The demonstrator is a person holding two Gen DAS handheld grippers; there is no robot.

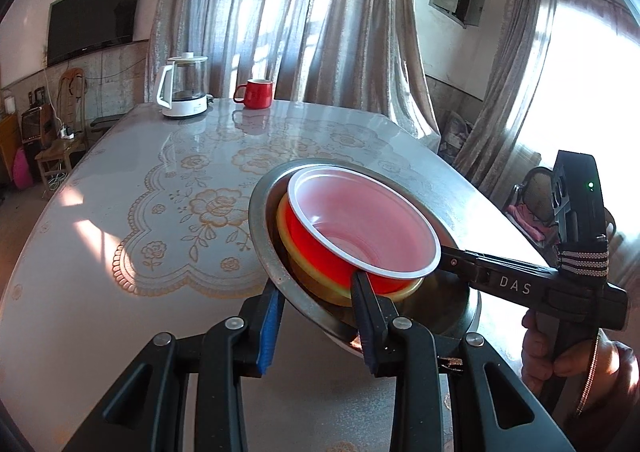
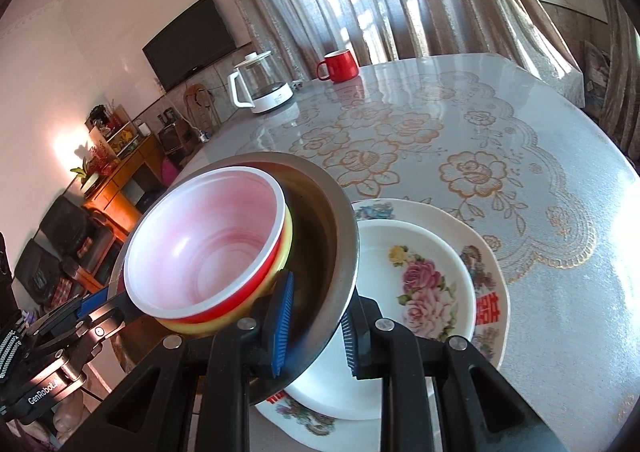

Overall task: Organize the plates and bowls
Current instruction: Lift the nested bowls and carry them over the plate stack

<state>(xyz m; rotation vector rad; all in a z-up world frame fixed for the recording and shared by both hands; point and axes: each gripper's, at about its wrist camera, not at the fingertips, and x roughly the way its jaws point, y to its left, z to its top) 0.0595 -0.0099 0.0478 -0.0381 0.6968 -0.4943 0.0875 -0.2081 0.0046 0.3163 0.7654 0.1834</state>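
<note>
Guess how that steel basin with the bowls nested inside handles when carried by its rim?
The steel basin looks thin and polished, so its rim could slip between the pads. The red bowl sits loose and off-centre on a yellow bowl, so the stack may slide if the basin tilts. It is probably light; both the left tool and the right tool pinch the rim.

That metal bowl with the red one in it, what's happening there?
A person is holding the metal bowl by its rim with two handheld grippers, the left gripper and the right gripper, each clamped on one side. A red bowl sits nested in a yellow bowl inside it. The load hangs tilted just above two stacked floral plates on the table. A kettle and red mug stand at the far end.
</note>
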